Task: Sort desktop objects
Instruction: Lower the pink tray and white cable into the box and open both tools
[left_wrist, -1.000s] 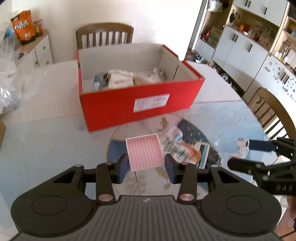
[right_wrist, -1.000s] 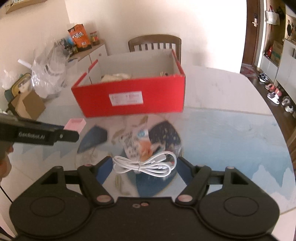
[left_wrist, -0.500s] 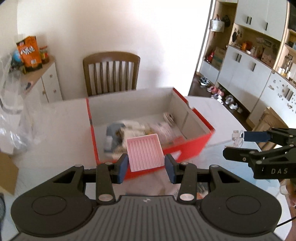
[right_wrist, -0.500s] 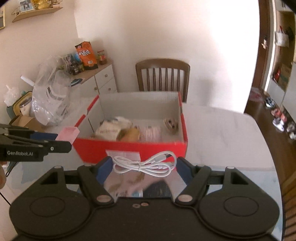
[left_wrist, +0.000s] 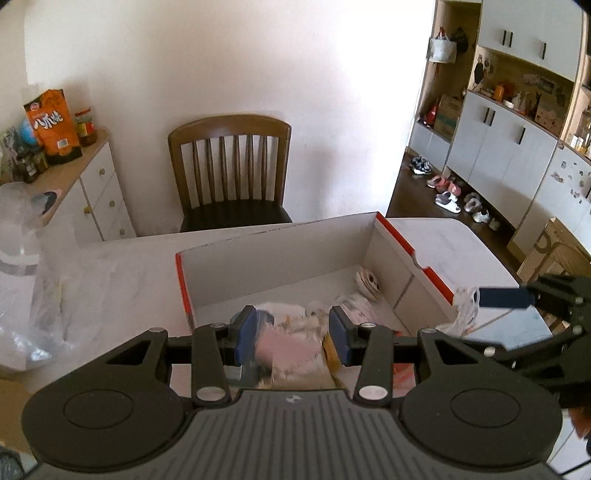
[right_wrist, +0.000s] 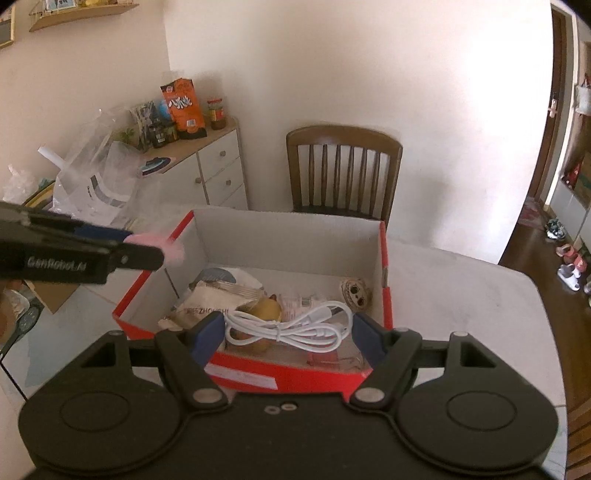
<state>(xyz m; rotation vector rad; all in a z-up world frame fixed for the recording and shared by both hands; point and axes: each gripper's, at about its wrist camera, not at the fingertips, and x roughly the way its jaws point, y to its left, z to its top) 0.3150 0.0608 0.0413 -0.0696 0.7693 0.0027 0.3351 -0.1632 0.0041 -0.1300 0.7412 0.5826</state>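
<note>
Pink tray (left_wrist: 286, 350), blurred, clamped between the pads of the left gripper (left_wrist: 291, 330) above the open red box (right_wrist: 384, 258). Coiled white cable (right_wrist: 286, 326) pinched in the right gripper (right_wrist: 288, 332), over the box's near wall. Box on the pale table (right_wrist: 461, 291), wooden chair (right_wrist: 343, 170) behind.

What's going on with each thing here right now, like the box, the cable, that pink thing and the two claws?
Red box: lid off, partly filled with packets.
White cable: coiled, held above the box.
Pink tray: blurred, between the left claw's pads.
Left gripper: shut on the tray.
Right gripper: shut on the cable.
Wooden chair: nobody in it.
</note>
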